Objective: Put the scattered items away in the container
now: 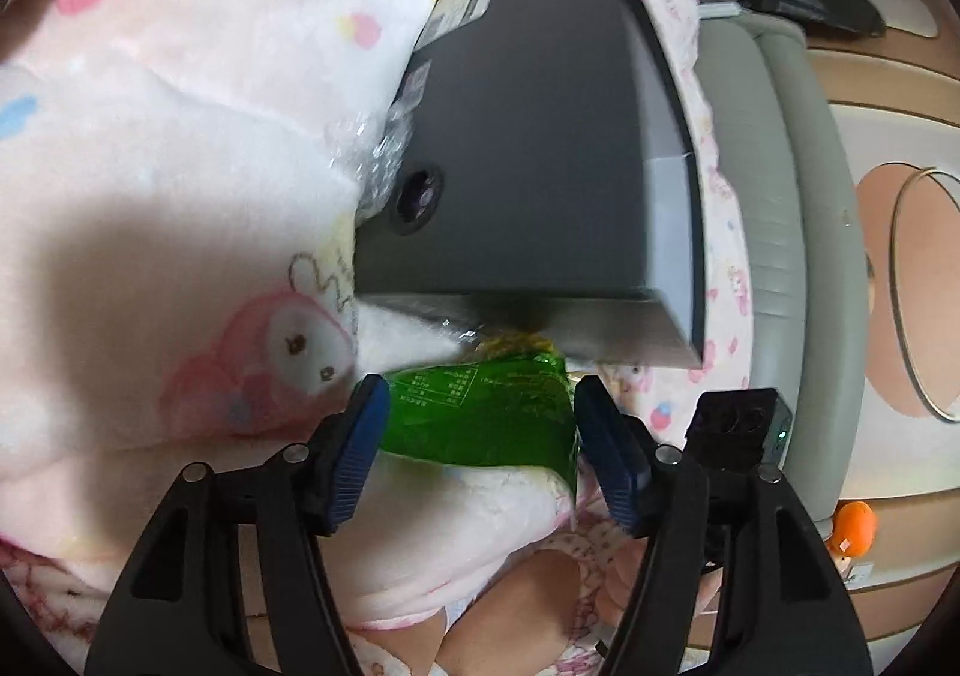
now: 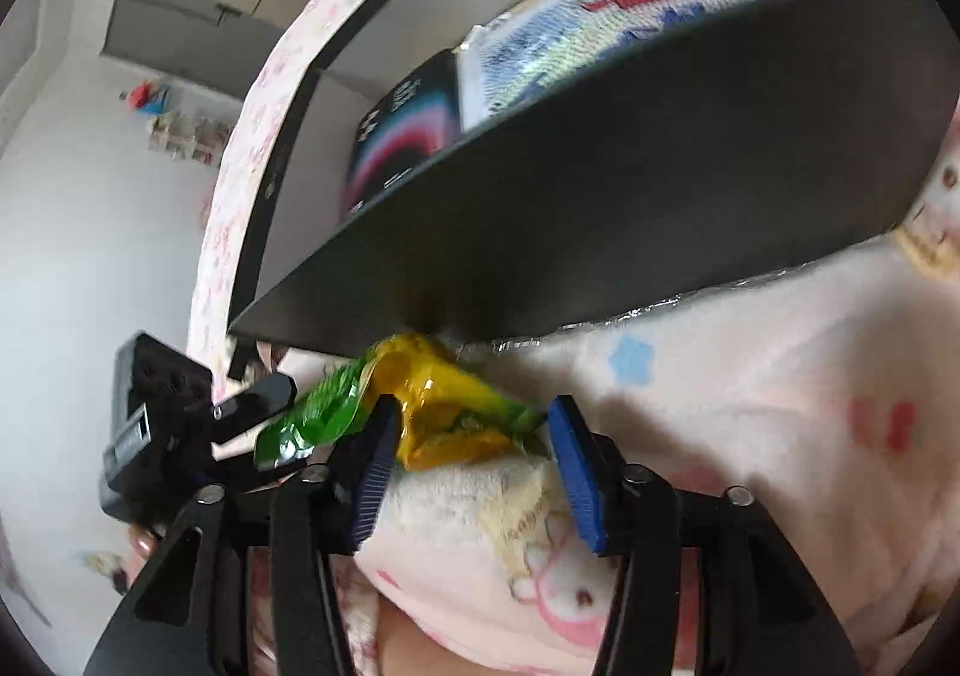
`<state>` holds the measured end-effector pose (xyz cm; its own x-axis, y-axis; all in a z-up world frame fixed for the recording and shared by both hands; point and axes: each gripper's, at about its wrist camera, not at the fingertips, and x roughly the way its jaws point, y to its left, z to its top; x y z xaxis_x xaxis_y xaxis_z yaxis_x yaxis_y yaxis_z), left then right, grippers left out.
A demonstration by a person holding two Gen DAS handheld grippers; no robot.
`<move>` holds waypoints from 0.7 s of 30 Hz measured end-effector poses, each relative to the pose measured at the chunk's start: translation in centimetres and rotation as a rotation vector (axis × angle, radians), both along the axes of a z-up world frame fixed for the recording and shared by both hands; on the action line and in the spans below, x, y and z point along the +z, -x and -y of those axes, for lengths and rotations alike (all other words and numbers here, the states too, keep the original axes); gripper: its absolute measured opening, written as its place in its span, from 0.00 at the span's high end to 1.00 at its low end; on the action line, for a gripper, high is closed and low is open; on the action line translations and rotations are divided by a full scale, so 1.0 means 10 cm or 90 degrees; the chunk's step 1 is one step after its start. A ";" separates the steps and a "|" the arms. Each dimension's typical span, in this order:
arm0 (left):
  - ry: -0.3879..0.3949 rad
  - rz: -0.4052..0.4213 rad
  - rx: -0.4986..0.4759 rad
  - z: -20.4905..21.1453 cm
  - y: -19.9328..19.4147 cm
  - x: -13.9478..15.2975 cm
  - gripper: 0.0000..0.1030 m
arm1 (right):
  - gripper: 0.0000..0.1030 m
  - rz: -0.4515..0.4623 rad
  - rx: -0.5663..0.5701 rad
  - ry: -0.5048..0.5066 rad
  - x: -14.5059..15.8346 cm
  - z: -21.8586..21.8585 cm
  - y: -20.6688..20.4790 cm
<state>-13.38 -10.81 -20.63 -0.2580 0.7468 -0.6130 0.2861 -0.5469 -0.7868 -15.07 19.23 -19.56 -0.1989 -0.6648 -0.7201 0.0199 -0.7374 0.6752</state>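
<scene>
Snack packet lies on the pink blanket, far end wedged under the dark box. Left tool and right tool both straddle it, part open, gripping nothing. Risk: closing snags blanket, or pulling tips the box.

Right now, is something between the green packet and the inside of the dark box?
Yes. The box's near wall rises directly behind the green packet, which lies on the pink blanket against its base. The packet sits between both open grippers, left and right, and must go up over that wall.
</scene>
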 end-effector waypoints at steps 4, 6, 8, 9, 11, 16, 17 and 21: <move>0.025 -0.008 -0.033 -0.08 -0.05 0.04 0.37 | 0.47 -0.019 -0.038 0.041 0.02 -0.08 -0.02; 0.021 0.001 -0.059 -0.13 -0.07 0.02 0.38 | 0.47 -0.035 -0.058 0.073 0.06 -0.15 -0.03; 0.028 0.002 -0.076 -0.18 -0.08 0.01 0.38 | 0.47 -0.042 -0.067 0.083 0.04 -0.14 -0.01; 0.032 -0.001 -0.080 -0.19 -0.09 0.02 0.38 | 0.47 -0.037 -0.068 0.079 0.01 -0.12 0.00; 0.027 0.002 -0.081 -0.18 -0.10 0.01 0.38 | 0.48 -0.013 -0.049 0.070 -0.08 -0.02 0.02; -0.018 -0.014 -0.052 -0.07 -0.21 0.05 0.40 | 0.54 -0.018 0.039 0.050 -0.03 0.17 -0.03; -0.038 -0.011 -0.027 0.01 -0.24 0.04 0.40 | 0.54 -0.015 0.056 0.055 -0.03 0.20 -0.05; -0.045 0.039 0.009 0.13 -0.30 -0.09 0.40 | 0.54 -0.015 0.091 0.049 -0.02 0.27 -0.14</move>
<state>-10.36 -12.10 -21.49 -0.2327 0.7851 -0.5740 0.3421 -0.4864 -0.8039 -13.64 16.53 -19.74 -0.1139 -0.7408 -0.6620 0.1374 -0.6716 0.7280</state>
